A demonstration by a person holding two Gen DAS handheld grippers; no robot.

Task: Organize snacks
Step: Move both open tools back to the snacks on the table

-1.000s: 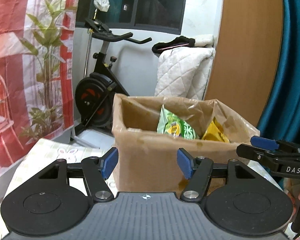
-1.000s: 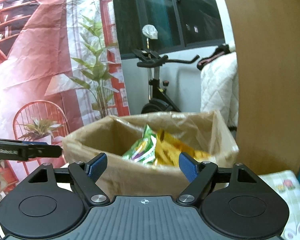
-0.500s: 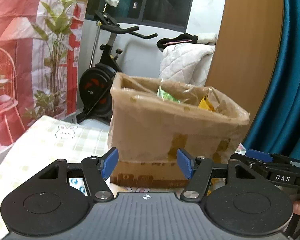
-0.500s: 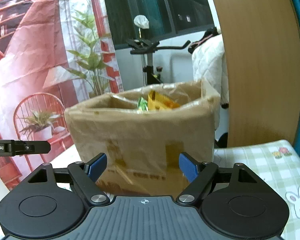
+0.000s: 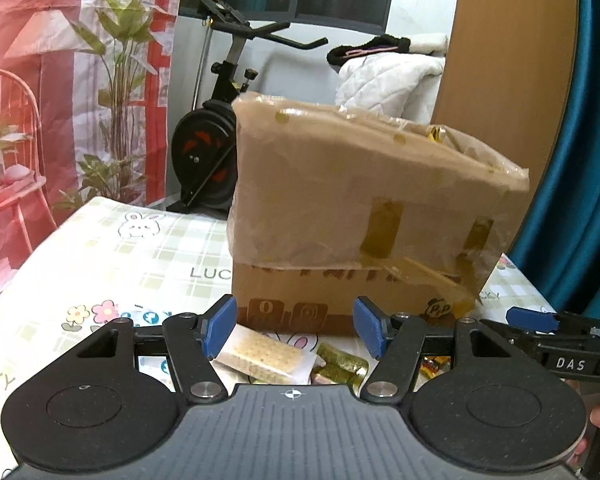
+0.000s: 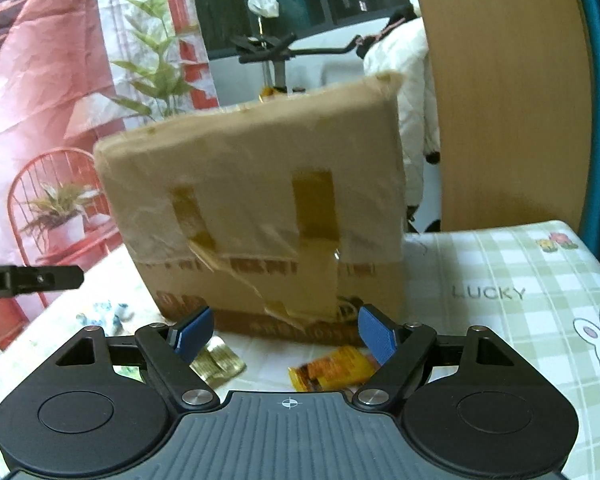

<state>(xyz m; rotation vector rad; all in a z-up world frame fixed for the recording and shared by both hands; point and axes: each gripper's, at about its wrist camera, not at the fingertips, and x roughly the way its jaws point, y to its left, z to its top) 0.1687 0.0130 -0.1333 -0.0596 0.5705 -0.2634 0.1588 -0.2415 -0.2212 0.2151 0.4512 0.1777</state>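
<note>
Snacks lie on the table before the cardboard box (image 5: pixel 360 208): cracker packet (image 5: pixel 264 354), orange packet (image 6: pixel 336 366). Left gripper (image 5: pixel 294 328) and right gripper (image 6: pixel 286 332) are both spread, empty (thin wrappers may slip when pinched flat).

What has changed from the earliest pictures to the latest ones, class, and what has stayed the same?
Both grippers have come down: a second ago they looked into the cardboard box from above; now they face its taped side, over loose snacks on the table: a cracker packet, gold packets and an orange packet. The left gripper and right gripper stay open and empty. Box unmoved.
</note>
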